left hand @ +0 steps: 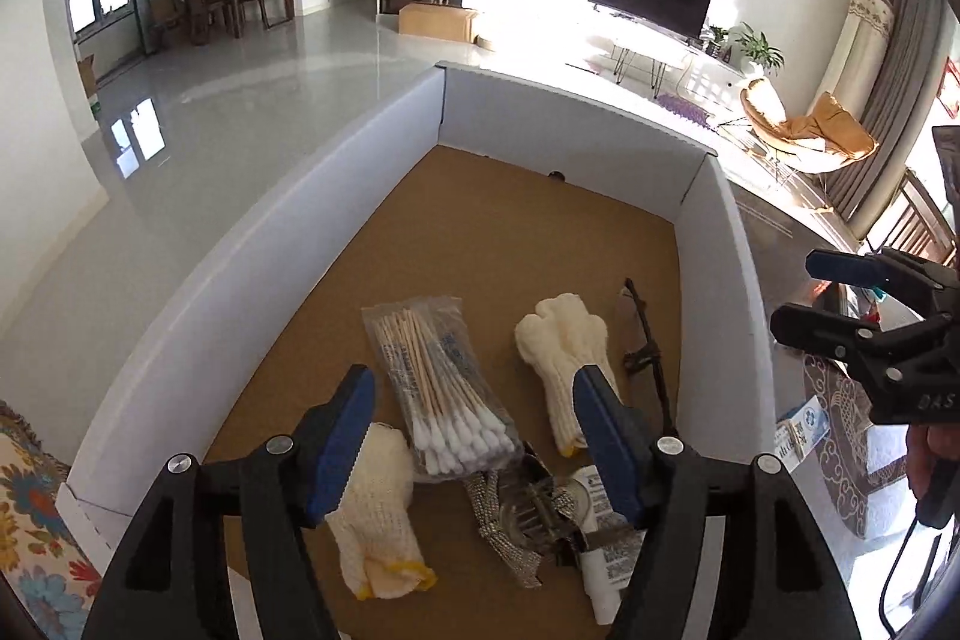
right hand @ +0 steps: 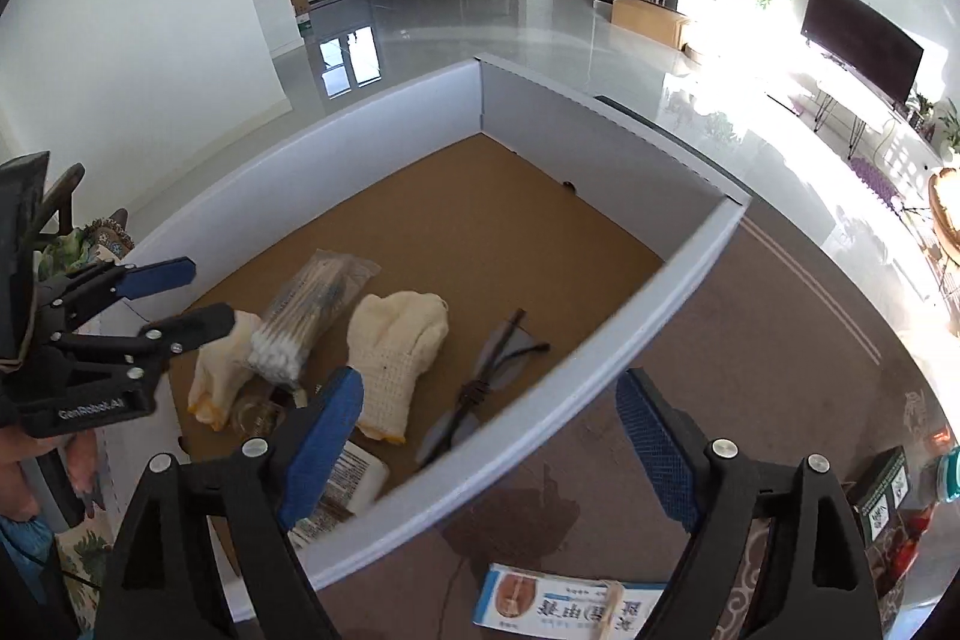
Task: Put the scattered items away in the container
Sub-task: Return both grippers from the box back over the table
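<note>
Container (left hand: 252, 244) already holds gloves (left hand: 564, 352), cotton swabs (left hand: 438, 388) and glasses (right hand: 480, 388); the medicine box (right hand: 564, 607) at my 6 o'clock remains outside, while my left gripper (left hand: 474, 436) and right gripper (right hand: 486, 448) are both wide open, empty.

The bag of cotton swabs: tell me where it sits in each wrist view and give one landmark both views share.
Left wrist view: the bag of cotton swabs lies lower centre on the box floor, between the two gloves, cotton tips toward the camera.
Right wrist view: the bag lies left of centre, just right of the left gripper.
Shared landmark: the folded glasses by the box's right wall.
</note>
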The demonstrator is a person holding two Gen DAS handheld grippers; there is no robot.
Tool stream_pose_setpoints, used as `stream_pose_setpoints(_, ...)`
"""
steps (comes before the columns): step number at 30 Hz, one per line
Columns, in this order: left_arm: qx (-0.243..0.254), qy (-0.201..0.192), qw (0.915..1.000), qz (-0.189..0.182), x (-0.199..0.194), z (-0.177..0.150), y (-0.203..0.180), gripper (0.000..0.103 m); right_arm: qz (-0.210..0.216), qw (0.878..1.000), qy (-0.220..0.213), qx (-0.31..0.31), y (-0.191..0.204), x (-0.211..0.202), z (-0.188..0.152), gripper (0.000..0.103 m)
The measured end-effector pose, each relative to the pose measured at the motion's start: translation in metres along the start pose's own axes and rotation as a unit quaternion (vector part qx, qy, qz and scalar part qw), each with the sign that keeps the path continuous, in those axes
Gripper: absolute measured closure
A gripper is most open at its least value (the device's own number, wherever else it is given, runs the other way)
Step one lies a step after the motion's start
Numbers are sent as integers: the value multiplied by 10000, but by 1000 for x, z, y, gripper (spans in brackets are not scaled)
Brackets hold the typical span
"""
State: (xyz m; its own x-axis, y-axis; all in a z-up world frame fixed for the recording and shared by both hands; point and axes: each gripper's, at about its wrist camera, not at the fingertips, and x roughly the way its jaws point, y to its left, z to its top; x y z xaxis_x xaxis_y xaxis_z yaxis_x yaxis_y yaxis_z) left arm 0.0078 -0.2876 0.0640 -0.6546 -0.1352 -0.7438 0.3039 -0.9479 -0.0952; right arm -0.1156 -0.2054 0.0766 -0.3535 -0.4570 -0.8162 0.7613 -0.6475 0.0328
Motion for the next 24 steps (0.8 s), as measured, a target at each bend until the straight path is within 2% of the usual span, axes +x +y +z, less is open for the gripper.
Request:
stream_pose_setpoints(3, 374, -321, 9980, -392, -37, -12, -38, 35, -545, 9985, -46, 75, -43, -24, -54, 9)
stream_pose_setpoints(5, 729, -478, 9941, -638, -61, -25, -69, 29, -1029, 9942, -131, 272, -75, -40, -106, 6)
stream_pose_setpoints(7, 1108, -638, 9882, -847, -81, -38, -103, 6, -1327, 9883, -144, 738, -109, -52, -167, 6)
stream_pose_setpoints(8, 1284, -699, 9847, -944, -88, -47, -120, 0, -1422, 9847, -134, 1000, -126, -59, -198, 6)
stream_pose_setpoints(10, 1638, -627, 9776, -1160, -89, -67, -156, 0, -1598, 9765, -84, 1444, -155, -71, -255, 6)
stream_pose_setpoints(13, 2138, -224, 9675, -1331, -65, -100, -209, 0, -1924, 9640, -115, 1831, -183, -94, -316, 6)
stream_pose_setpoints(16, 2413, 125, 9625, -1237, -29, -133, -249, 0, -2145, 9540, -309, 2072, -196, -121, -354, 6)
stream_pose_setpoints(18, 2517, 298, 9615, -1057, -7, -150, -262, 0, -2195, 9499, -298, 2205, -200, -127, -370, 6)
stream_pose_setpoints(20, 2531, 404, 9617, -970, 4, -165, -265, 0, -2093, 9495, -147, 2332, -201, -126, -377, 6)
stream_pose_setpoints(24, 2453, 596, 9639, -840, 22, -171, -258, 0, -2008, 9517, -164, 2319, -199, -126, -381, 5)
